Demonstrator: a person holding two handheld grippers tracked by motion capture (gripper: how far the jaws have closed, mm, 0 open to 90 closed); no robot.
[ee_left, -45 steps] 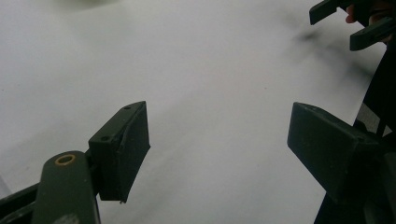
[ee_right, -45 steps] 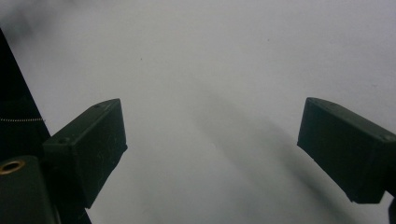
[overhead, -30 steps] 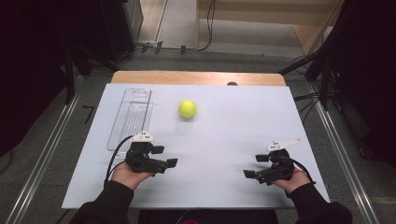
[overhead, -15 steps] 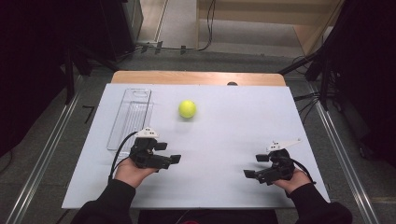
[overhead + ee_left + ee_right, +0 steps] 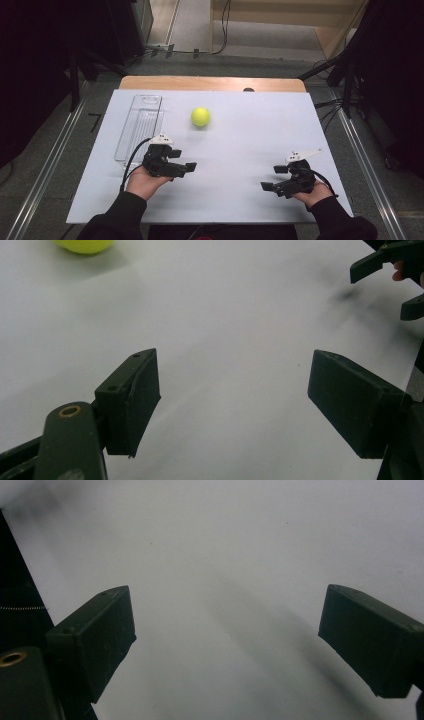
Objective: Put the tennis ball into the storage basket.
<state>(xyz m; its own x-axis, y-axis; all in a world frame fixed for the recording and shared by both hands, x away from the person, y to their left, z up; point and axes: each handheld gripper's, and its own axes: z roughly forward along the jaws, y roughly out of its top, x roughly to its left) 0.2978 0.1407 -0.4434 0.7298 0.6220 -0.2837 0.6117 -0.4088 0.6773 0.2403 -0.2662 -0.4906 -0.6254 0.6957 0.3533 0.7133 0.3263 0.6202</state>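
The fuzzy yellow-green tennis ball (image 5: 200, 116) on the white worktop (image 5: 250, 150) looks light, springy, roll-prone; grip across its middle. Left claw (image 5: 186, 169) and right claw (image 5: 272, 179) both released, empty.

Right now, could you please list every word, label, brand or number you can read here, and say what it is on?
None can be read.
Tennis ball: any print is too small to make out.
Clear plastic tray: no label shows.
Left gripper and right gripper: no markings show.
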